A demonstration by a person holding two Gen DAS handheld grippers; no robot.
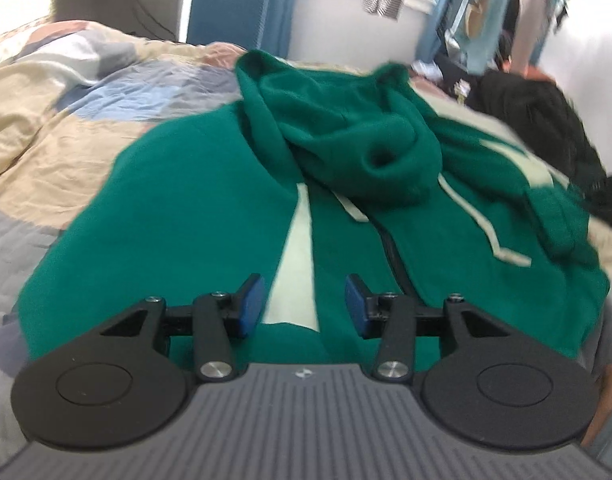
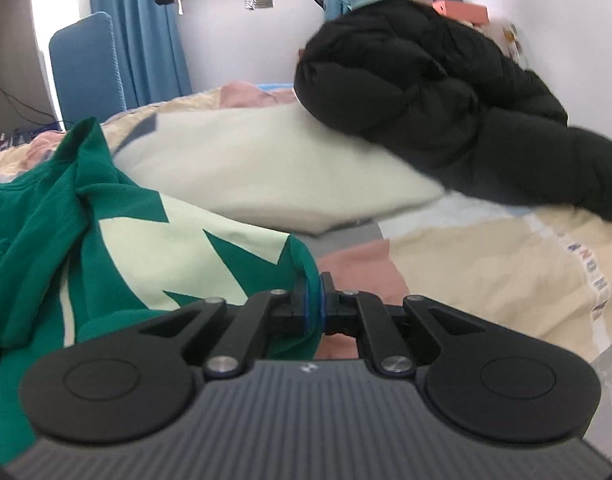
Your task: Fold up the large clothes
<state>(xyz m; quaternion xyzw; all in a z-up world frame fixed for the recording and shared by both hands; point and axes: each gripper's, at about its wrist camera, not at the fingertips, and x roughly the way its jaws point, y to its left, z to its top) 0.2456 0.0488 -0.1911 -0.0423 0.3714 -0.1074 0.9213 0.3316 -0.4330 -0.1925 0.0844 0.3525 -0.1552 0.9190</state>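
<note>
Right gripper point(image 2: 313, 304) pinches the hoodie point(image 1: 210, 200) edge, left gripper point(image 1: 304, 300) gapes empty above it; that thin pinch could slip mid-fold.

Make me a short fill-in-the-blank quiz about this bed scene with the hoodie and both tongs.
1. The hoodie spread on the bed is ____ in colour.
2. The right tongs are shut on the ____.
3. The left tongs are ____, gripping nothing.
4. The bundle beyond the hoodie is ____.

Missing words: green; hoodie; open; black
</note>
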